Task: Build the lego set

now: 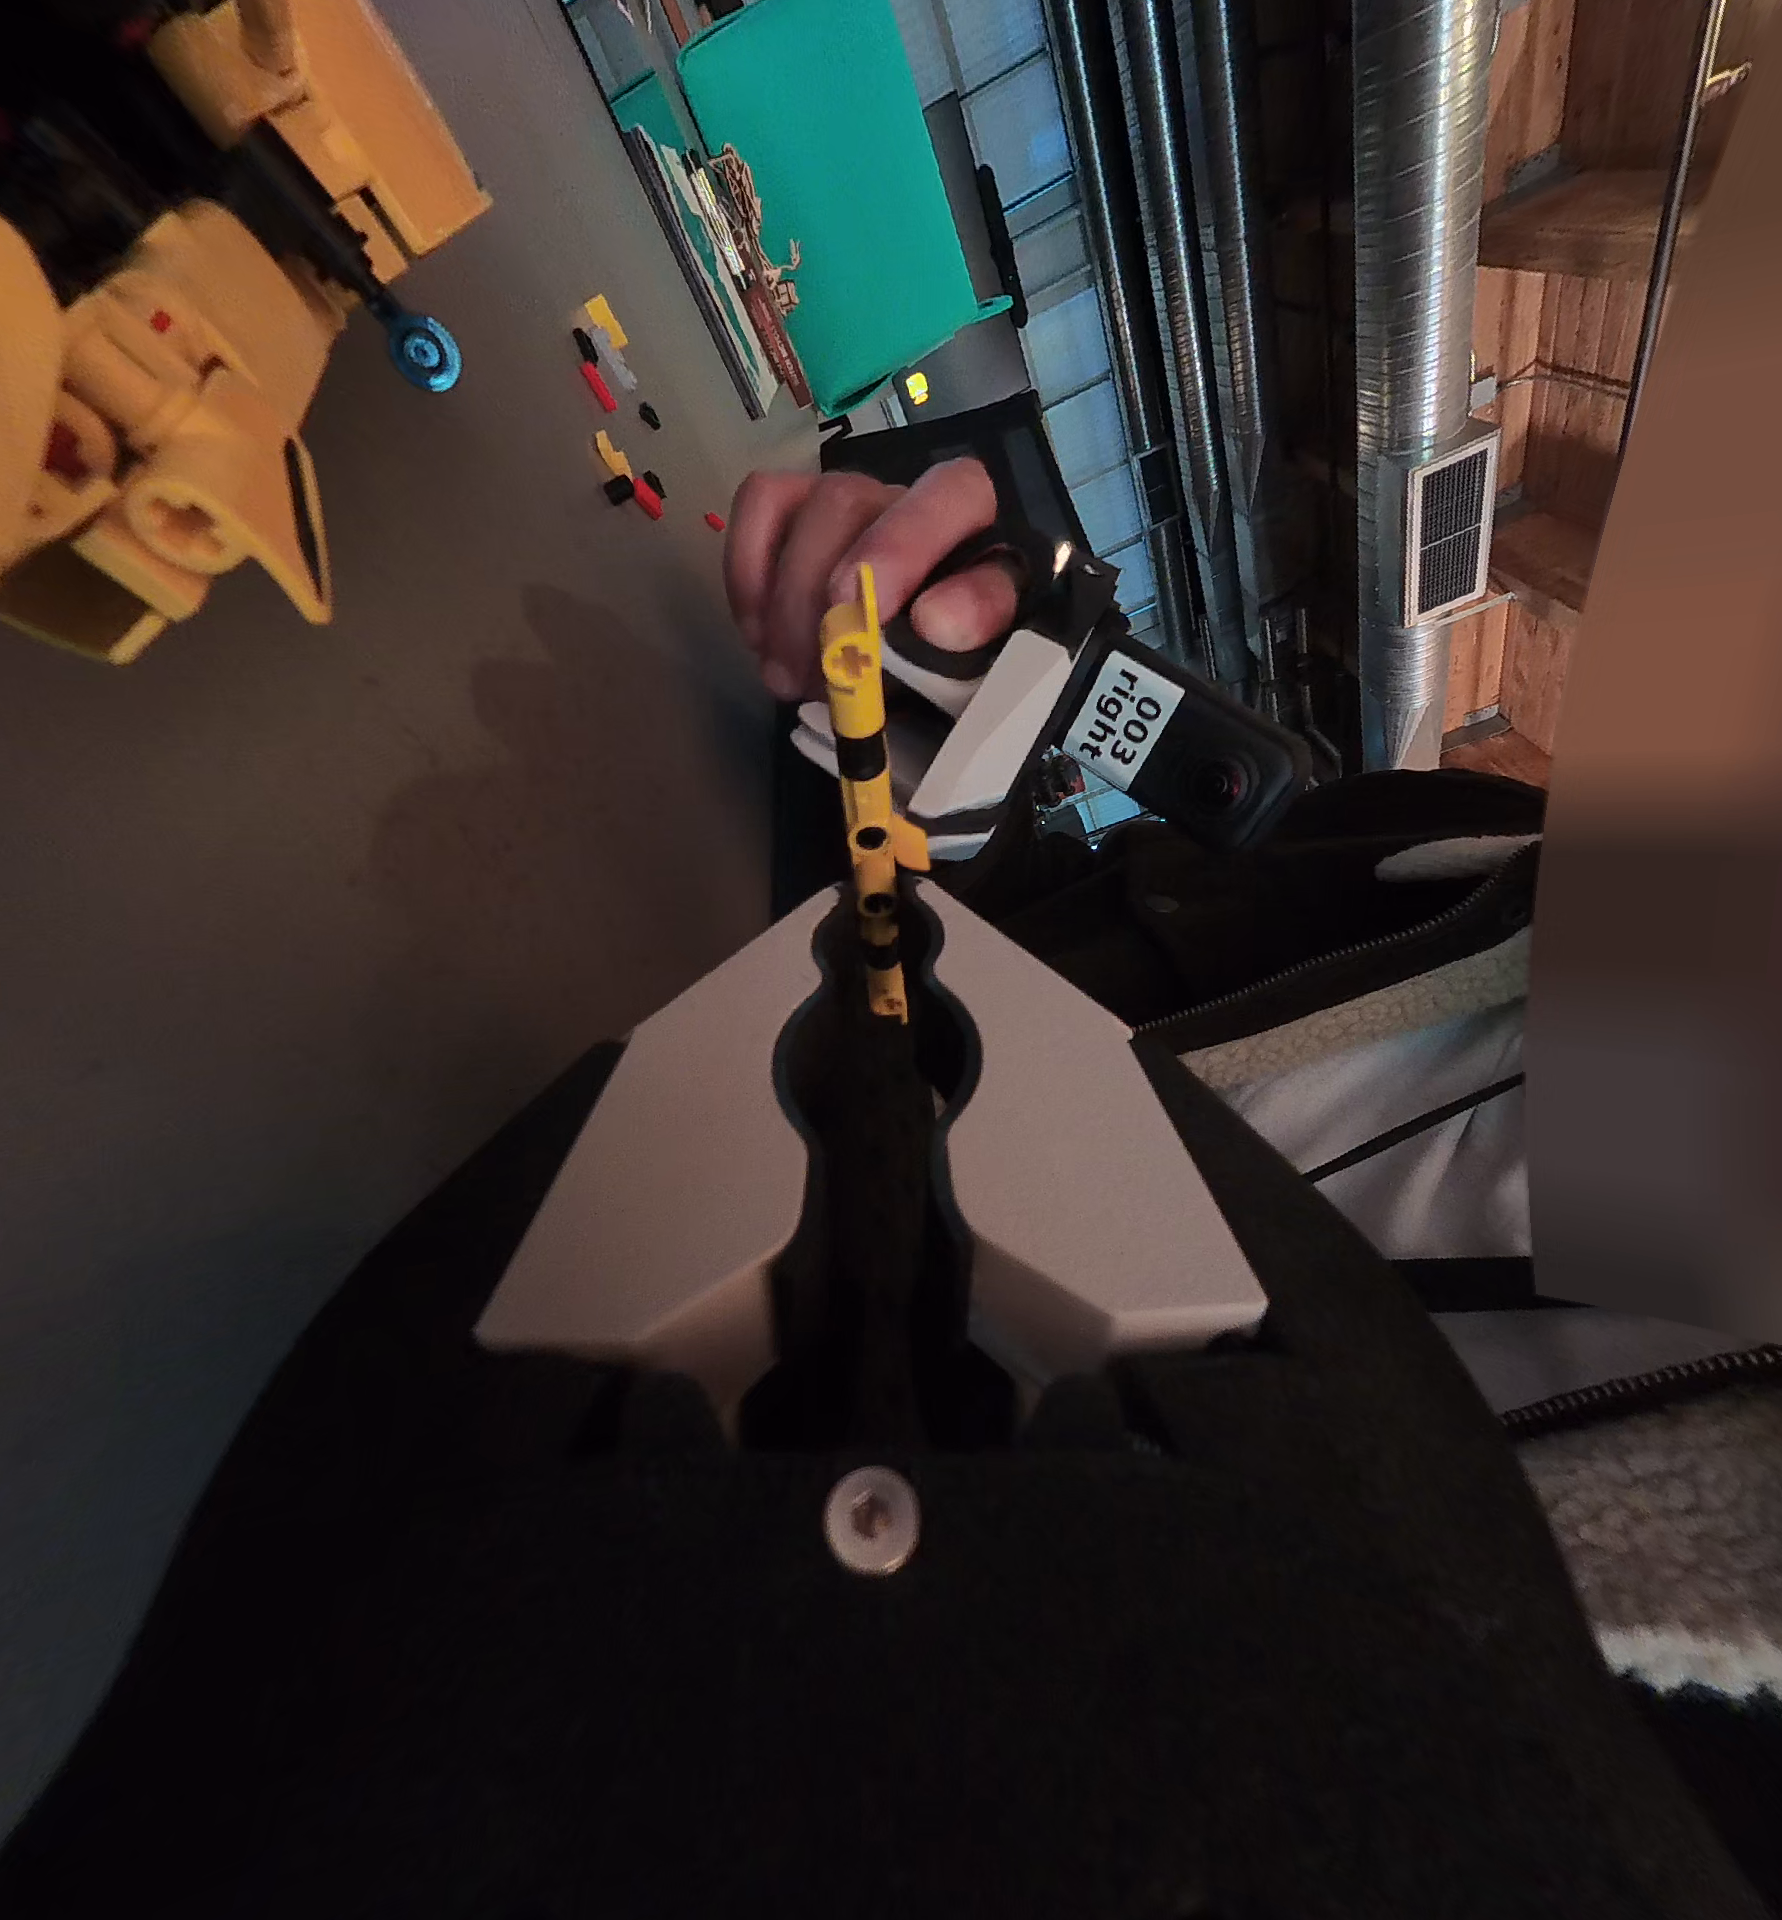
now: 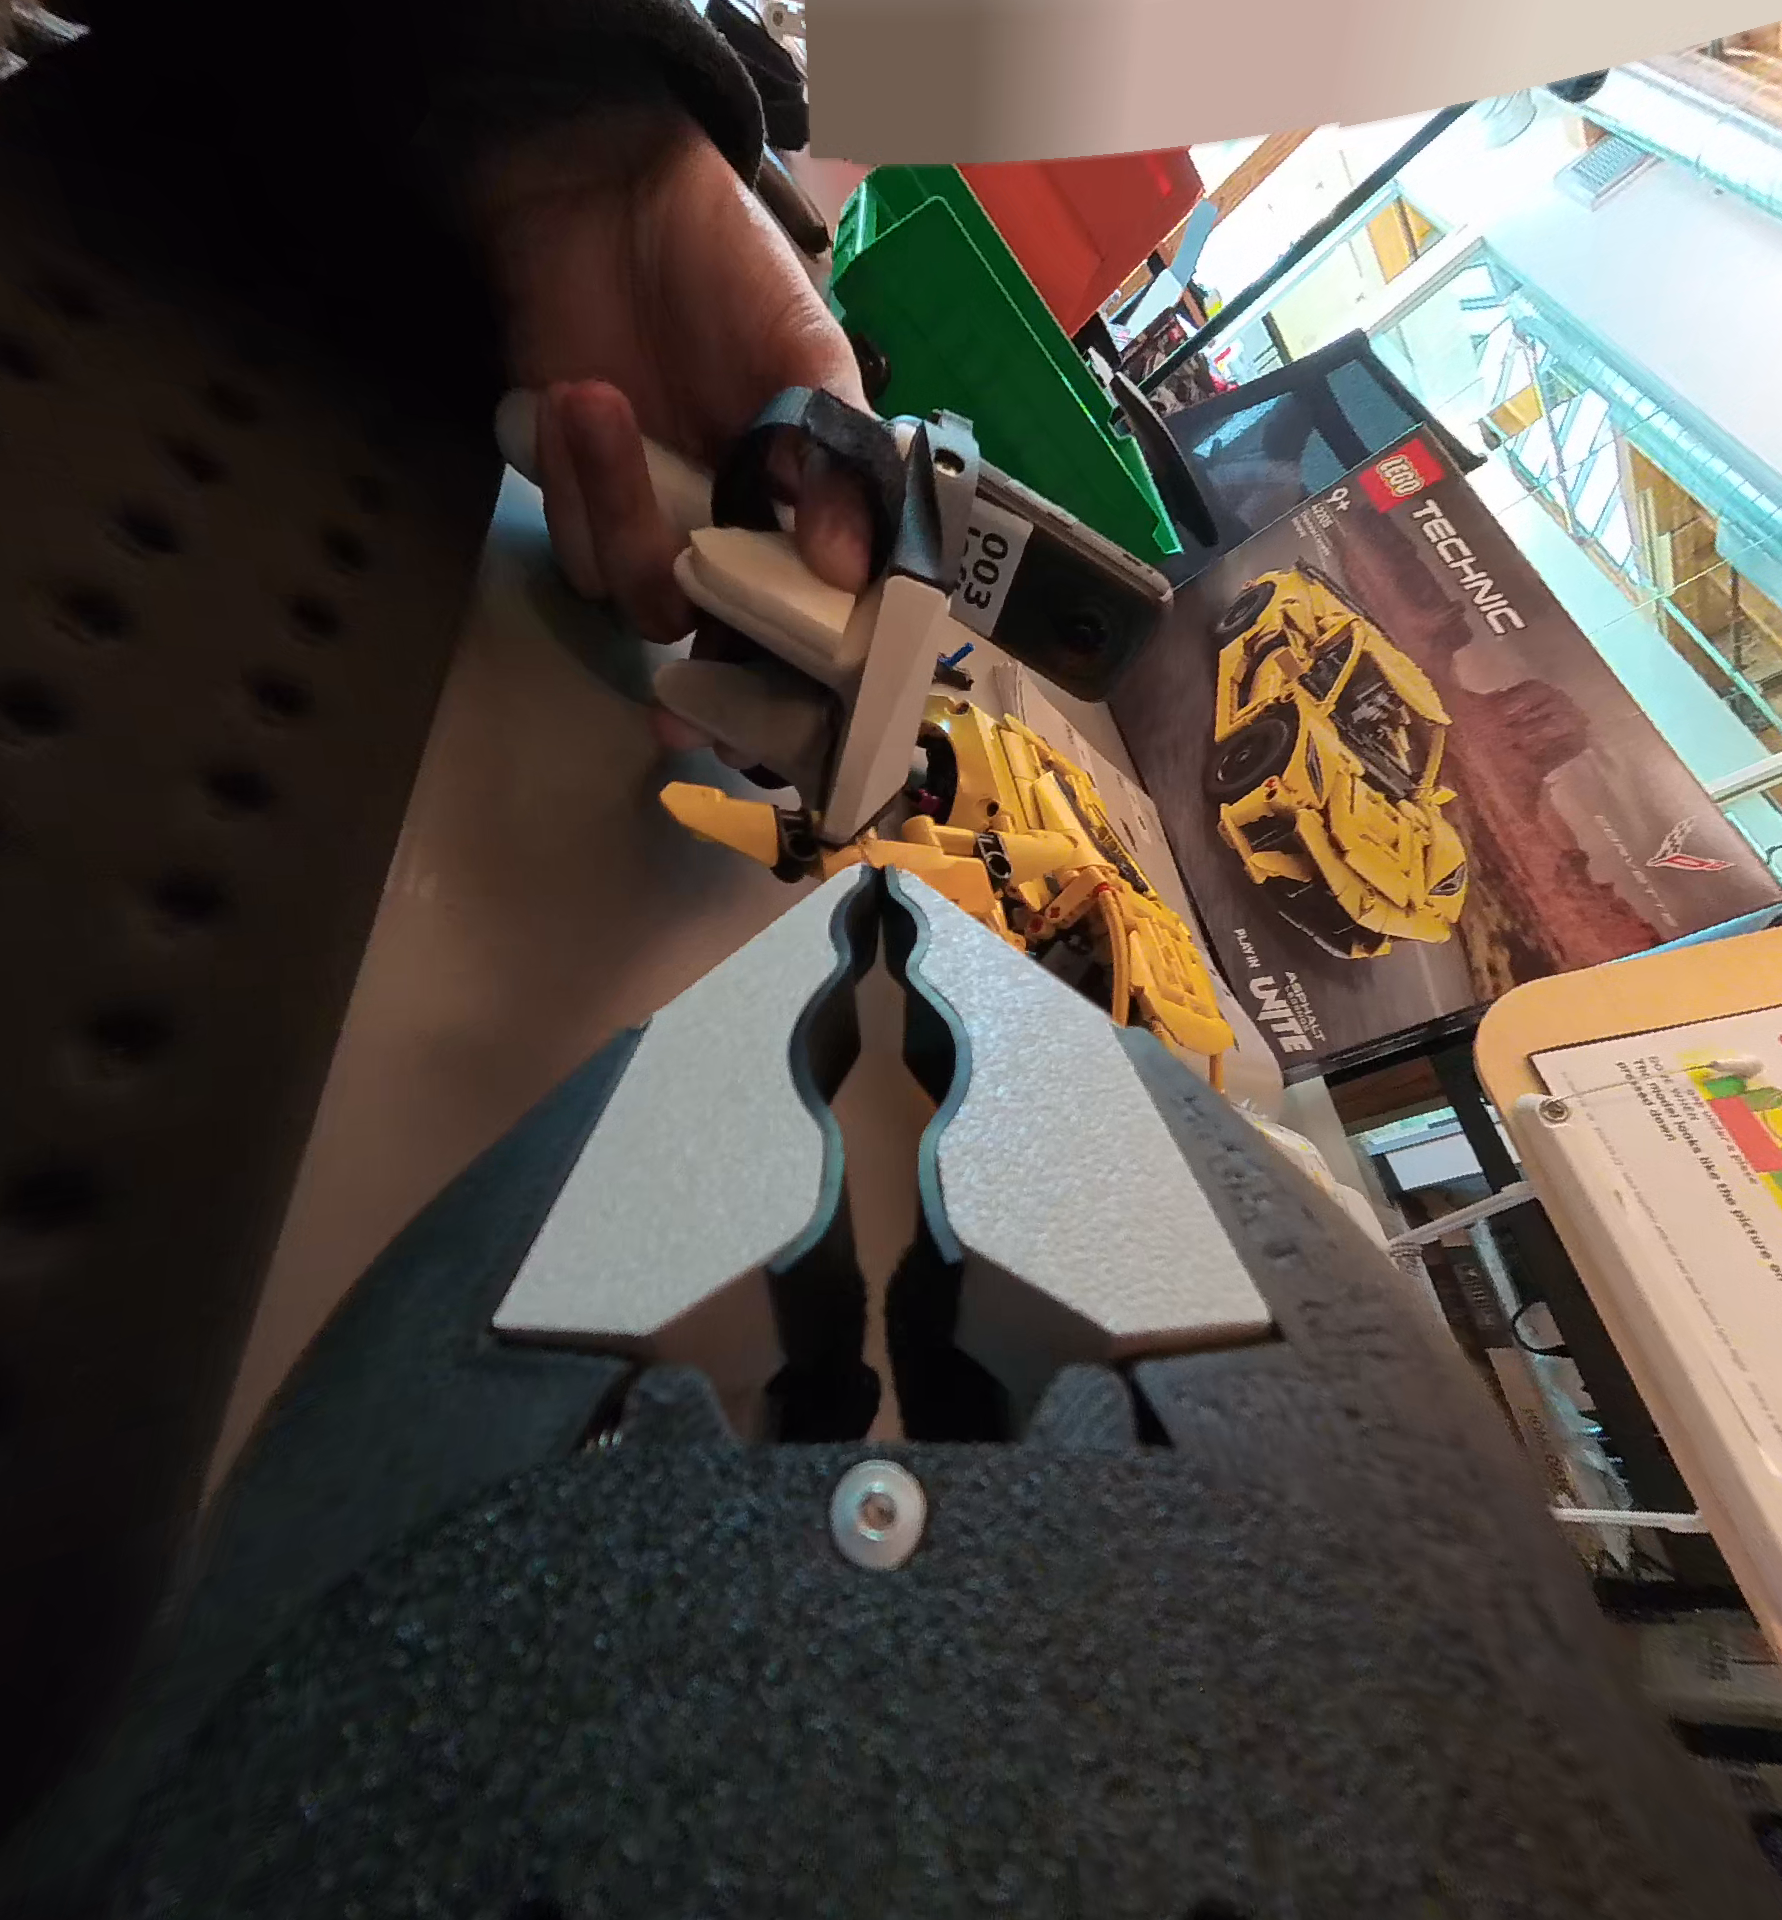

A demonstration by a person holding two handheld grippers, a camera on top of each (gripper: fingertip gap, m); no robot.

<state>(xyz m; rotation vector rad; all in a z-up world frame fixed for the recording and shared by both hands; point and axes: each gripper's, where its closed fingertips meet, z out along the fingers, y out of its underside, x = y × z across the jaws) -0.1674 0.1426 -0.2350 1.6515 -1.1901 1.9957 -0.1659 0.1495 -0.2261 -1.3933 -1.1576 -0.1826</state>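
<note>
Yellow beam (image 1: 863,790) with black bands, yellow car model (image 2: 1063,831), grey table (image 1: 243,935), green bin (image 2: 980,343).

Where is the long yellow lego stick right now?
The yellow stick is pinched in the left gripper, up off the table, right beside the right gripper.

My left wrist view is dim, the yellow model (image 1: 139,343) blurred at the corner; windows (image 2: 1645,343) glare on my right; edges bend.
</note>
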